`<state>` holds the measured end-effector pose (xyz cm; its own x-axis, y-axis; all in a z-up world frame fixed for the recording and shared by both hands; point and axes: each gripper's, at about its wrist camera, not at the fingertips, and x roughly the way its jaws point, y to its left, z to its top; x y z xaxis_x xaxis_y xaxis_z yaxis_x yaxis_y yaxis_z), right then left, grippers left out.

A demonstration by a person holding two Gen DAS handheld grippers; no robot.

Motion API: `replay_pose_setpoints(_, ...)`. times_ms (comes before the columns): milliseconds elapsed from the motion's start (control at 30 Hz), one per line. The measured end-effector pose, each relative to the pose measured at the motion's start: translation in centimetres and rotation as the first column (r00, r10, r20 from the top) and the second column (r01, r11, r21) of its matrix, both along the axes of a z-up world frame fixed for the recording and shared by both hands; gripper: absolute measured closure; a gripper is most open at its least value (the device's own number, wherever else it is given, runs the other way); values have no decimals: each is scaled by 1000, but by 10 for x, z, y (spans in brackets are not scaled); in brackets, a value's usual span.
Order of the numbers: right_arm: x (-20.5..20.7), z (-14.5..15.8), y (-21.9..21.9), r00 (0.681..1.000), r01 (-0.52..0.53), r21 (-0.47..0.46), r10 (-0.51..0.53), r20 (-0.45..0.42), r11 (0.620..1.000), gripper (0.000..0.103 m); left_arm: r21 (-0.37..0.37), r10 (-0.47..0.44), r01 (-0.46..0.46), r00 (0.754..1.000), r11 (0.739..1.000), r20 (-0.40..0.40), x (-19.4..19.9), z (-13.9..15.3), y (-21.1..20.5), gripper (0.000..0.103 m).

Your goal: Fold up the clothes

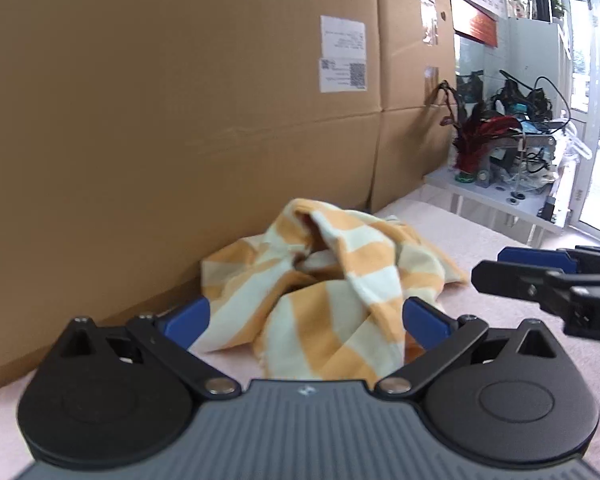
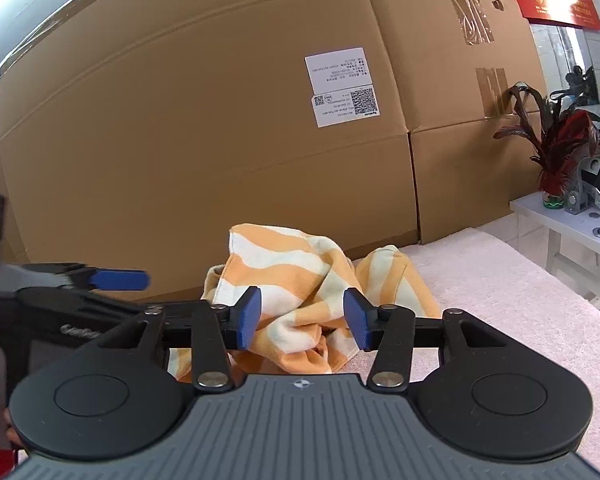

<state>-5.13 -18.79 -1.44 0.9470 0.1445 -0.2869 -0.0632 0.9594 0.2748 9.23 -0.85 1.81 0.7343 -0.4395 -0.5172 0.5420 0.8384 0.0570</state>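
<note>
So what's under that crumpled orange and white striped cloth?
The crumpled orange-and-white striped cloth lies on a pale pink fuzzy cover, with the tall brown cardboard box behind it. Anything beneath its folds is hidden.

We have a tall cardboard box (image 1: 180, 120) walling off the far side, its foot right behind the crumpled striped cloth (image 1: 324, 280). The pink surface (image 2: 520, 292) lies bare to the right of the cloth. A white side table (image 2: 572, 224) with a potted plant (image 2: 556, 156) stands off the far right corner, apart from the cloth.
</note>
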Motion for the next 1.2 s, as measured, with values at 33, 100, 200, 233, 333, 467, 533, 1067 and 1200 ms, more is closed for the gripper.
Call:
replay_pose_setpoints(33, -3, 0, -3, 1000, 8, -7, -8, 3, 1000, 53, -6, -13, 13, 1000, 1000, -24, 15, -5, -9, 13)
replay_pose_setpoints(100, -7, -1, -8, 1000, 26, -19, -26, 3, 999, 53, 14, -4, 5, 997, 1000, -71, 41, -17, -22, 53)
replay_pose_setpoints(200, -12, -1, -16, 998, 58, -29, -58, 1, 998, 53, 3, 41, -41, 995, 999, -91, 43, -22, -23, 77)
replay_pose_setpoints(233, -14, -1, -18, 998, 64, -28, -64, 4, 998, 53, -6, 45, -45, 996, 999, -75, 34, -20, -19, 81)
replay_pose_setpoints(333, -12, 2, -16, 998, 57, -31, -56, 19, 998, 53, -41, 55, -56, 998, 998, -26, -5, -8, 1, 85)
replay_pose_setpoints(467, -4, 6, 4, 998, -54, -25, 54, 21, 998, 50, -70, 99, -94, 993, 993, 64, -70, 4, 38, 60)
replay_pose_setpoints(533, 0, 6, 18, 992, -129, -26, 130, 10, 991, 49, -73, 107, -99, 988, 992, 112, -95, 5, 50, 5)
replay_pose_setpoints(1067, 55, -19, 64, 980, -78, -135, 51, -190, 988, 98, 126, 211, -229, 968, 965, 137, -76, -22, 72, 11)
replay_pose_setpoints(1200, 2, -20, -5, 990, 83, -155, -100, -104, 985, 98, 190, 143, -178, 973, 965, 183, -80, -25, 54, 10)
